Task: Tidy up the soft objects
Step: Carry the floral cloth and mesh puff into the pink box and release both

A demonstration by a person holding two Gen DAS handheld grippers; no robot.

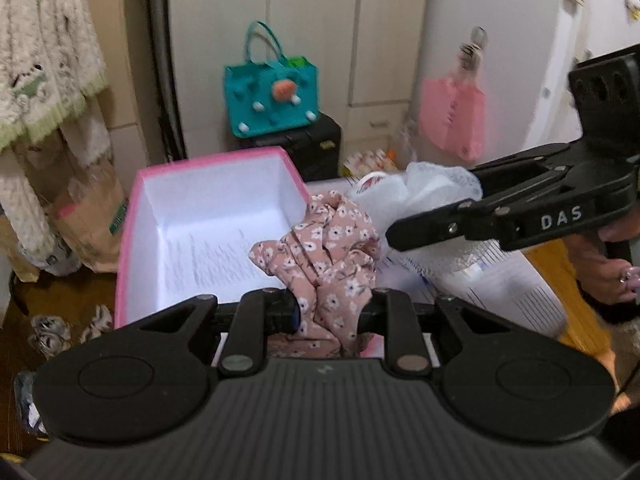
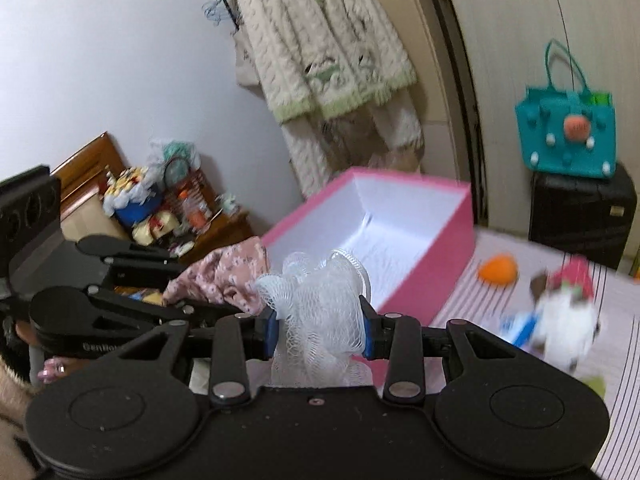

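My left gripper (image 1: 326, 312) is shut on a pink floral cloth (image 1: 328, 248) and holds it in the air at the near right corner of an open pink box (image 1: 132, 216) with a white inside. My right gripper (image 2: 318, 330) is shut on a white mesh bath sponge (image 2: 316, 300), held just before the same pink box (image 2: 432, 264). In the left wrist view the right gripper (image 1: 460, 216) comes in from the right with the white sponge (image 1: 420, 188). In the right wrist view the left gripper (image 2: 132, 304) is at the left with the floral cloth (image 2: 224, 276).
An orange soft toy (image 2: 498, 270) and a white and red plush toy (image 2: 560, 312) lie on the striped bed cover (image 2: 616, 340) right of the box. A teal bag (image 1: 270, 92) stands on a black case (image 1: 316, 144) behind. A knitted cardigan (image 2: 320, 40) hangs at the left.
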